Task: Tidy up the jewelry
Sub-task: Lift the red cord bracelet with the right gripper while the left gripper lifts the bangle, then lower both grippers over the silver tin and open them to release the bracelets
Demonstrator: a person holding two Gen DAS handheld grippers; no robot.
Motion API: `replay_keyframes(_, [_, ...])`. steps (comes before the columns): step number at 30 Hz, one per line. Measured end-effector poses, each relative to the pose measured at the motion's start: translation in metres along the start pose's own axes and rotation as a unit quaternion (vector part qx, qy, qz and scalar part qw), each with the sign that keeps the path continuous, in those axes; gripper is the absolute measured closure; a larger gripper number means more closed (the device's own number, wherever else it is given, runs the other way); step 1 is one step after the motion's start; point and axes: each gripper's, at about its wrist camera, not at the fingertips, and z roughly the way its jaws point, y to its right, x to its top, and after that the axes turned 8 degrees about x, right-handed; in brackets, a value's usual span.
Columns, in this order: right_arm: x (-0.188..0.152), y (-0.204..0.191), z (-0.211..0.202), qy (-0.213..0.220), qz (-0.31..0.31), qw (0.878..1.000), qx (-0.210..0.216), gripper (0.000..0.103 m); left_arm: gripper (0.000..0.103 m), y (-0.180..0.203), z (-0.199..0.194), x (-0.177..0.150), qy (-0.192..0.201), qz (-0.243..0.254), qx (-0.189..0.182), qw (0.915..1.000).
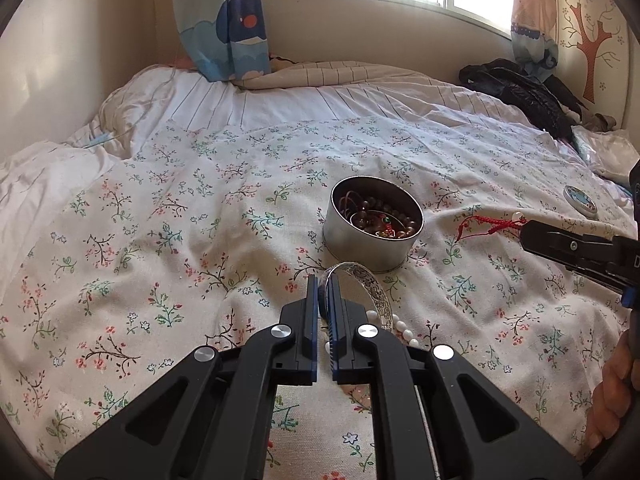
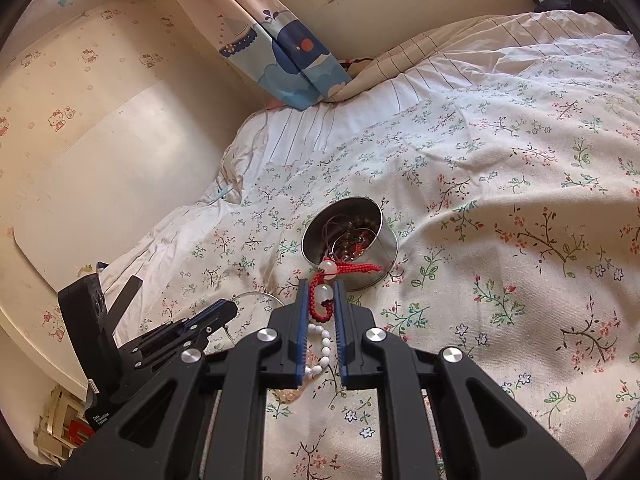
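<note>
Both tongs loaded, held above floral bed (image 1: 168, 208). Left tongs (image 1: 325, 294) clamped nearly flat on rim of silver bangle (image 1: 370, 282), hoop standing on edge. Right tongs (image 2: 323, 292) narrowed on red cord bracelet (image 2: 340, 270), pale bead pinched between pads. Round tin (image 1: 362, 246), already part-filled with beads, straight ahead of both, open mouth up. Left load apparently nearer. White bead strand (image 2: 322, 344) loose on bed beneath.

Open floral bedspread (image 1: 160, 240) left of tin (image 1: 372, 248); white bead bracelet (image 1: 404, 330) underneath.
</note>
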Motion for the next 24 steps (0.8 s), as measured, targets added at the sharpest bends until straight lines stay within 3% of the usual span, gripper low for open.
replay_keyframes(9, [0.012,0.0,0.009,0.012,-0.005,1.0,0.009,0.09,0.099,-0.003,0.005,0.012,0.008,-0.027,-0.015,0.9995])
replay_keyframes(15, [0.023,0.001,0.019,0.016,-0.014,1.0,0.007,0.09,0.099,-0.012,0.025,0.033,0.005,-0.079,-0.043,0.996])
replay_keyframes(24, [0.041,0.006,0.041,0.015,-0.022,1.0,0.013,0.09,0.099,0.001,0.053,0.055,0.003,-0.102,-0.066,0.9926])
